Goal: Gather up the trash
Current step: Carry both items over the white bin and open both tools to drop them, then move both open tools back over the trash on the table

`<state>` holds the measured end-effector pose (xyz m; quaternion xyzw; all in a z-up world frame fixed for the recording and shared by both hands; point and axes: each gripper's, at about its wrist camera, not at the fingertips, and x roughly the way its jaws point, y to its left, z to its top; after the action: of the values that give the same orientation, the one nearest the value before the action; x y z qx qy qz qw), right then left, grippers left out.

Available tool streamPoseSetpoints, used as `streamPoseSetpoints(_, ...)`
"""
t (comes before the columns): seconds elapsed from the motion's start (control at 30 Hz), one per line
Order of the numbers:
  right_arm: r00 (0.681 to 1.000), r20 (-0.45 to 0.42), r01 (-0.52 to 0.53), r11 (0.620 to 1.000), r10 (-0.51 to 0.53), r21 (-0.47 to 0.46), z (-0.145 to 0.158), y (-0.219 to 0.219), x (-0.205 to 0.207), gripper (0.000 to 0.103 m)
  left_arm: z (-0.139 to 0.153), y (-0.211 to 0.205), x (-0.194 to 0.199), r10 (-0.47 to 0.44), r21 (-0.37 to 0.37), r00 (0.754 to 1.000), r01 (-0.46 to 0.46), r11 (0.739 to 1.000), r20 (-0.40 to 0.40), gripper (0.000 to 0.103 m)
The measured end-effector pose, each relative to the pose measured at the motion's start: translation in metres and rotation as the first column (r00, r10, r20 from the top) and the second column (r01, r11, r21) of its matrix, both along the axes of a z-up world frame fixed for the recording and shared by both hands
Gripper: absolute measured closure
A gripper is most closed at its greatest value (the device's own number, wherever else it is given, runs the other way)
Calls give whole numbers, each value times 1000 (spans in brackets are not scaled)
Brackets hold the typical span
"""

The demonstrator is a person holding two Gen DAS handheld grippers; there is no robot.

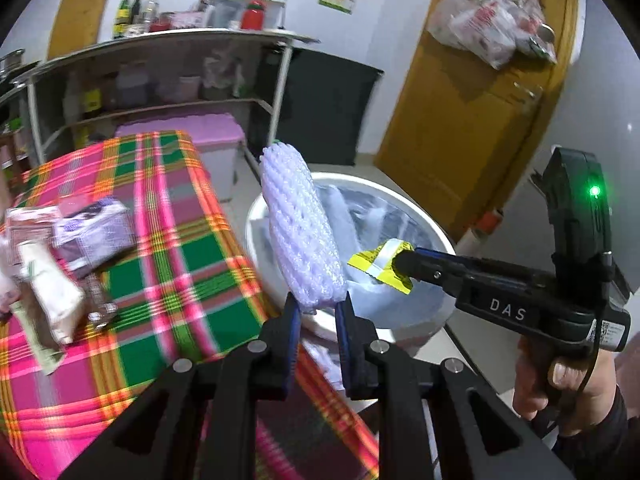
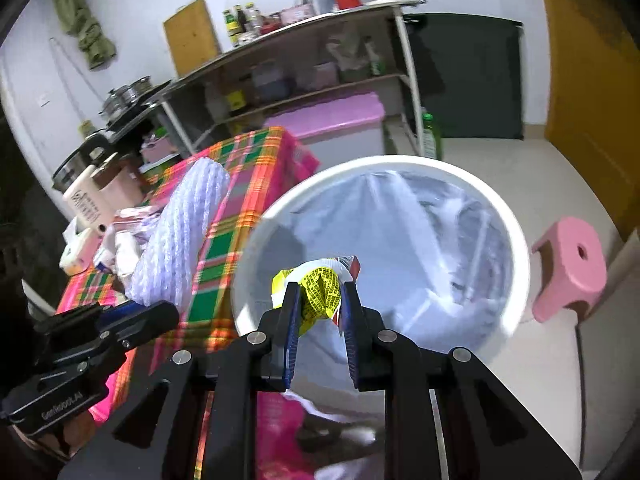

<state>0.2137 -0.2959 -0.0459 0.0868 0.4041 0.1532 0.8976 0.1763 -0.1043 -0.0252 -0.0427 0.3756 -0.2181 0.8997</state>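
My left gripper [image 1: 318,306] is shut on a white foam fruit net [image 1: 300,232], which stands up from the fingers at the edge of the plaid table, beside the bin. The net also shows in the right wrist view [image 2: 180,236]. My right gripper [image 2: 320,294] is shut on a crumpled yellow wrapper [image 2: 320,294] and holds it over the near rim of a white trash bin [image 2: 516,216] lined with a clear bag. In the left wrist view the right gripper [image 1: 400,262] holds the wrapper [image 1: 380,266] over the bin [image 1: 256,216].
A table with a pink and green plaid cloth [image 1: 168,240] carries several packets and boxes [image 1: 68,248] at its left. A pink stool [image 2: 572,268] stands on the floor right of the bin. Metal shelves [image 2: 320,60], a pink-lidded box [image 2: 332,120] and a yellow door [image 1: 472,120] lie behind.
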Motion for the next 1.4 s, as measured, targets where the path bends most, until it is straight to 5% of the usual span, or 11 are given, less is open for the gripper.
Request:
streamPoseSetpoints(0.7, 999, -5, 51, 999, -51, 4, -4, -21, 0, 66, 0, -14, 13, -19, -3, 1000, 19, 1000, -25, 75)
streamPoseSetpoints(1.4, 990, 76, -121, 993, 121, 4, 15, 39, -36, 66, -1, 55, -31, 185, -24, 982, -186, 982, -27, 64)
